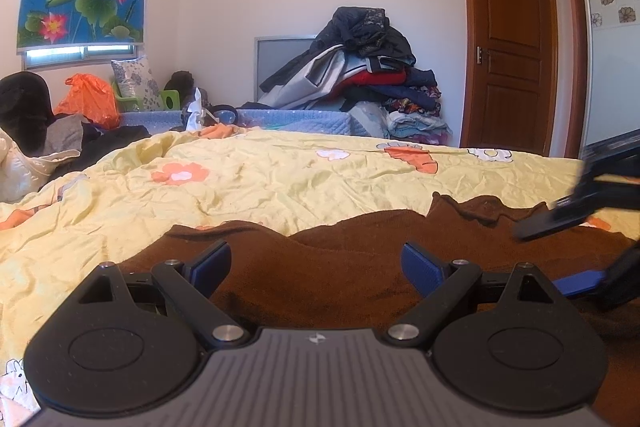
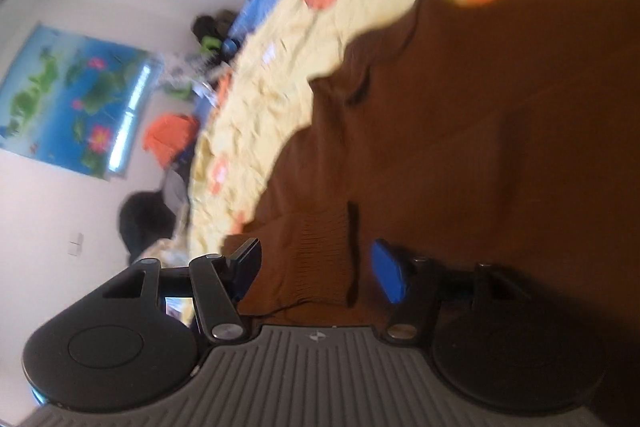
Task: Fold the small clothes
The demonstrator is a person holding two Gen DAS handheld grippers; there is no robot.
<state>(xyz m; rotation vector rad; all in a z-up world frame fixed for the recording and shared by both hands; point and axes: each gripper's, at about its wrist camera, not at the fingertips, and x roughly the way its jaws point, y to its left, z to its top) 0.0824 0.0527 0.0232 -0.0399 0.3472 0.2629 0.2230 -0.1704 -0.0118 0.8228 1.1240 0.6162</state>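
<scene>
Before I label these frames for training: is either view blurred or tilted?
Left wrist view: sharp and level, the brown sweater and door crisp, fisheye bending the edges. Right wrist view: motion-blurred and rolled sideways, the bedspread smeared.

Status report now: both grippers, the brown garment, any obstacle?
Left gripper open, low over brown garment. Right gripper open, ribbed cuff between its fingers. Garment flat on yellow bedspread. No obstacle seen.

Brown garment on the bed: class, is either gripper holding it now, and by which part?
Nothing is held. The left gripper and right gripper are both open over the brown garment; a ribbed cuff lies between the right one's fingers.
</scene>
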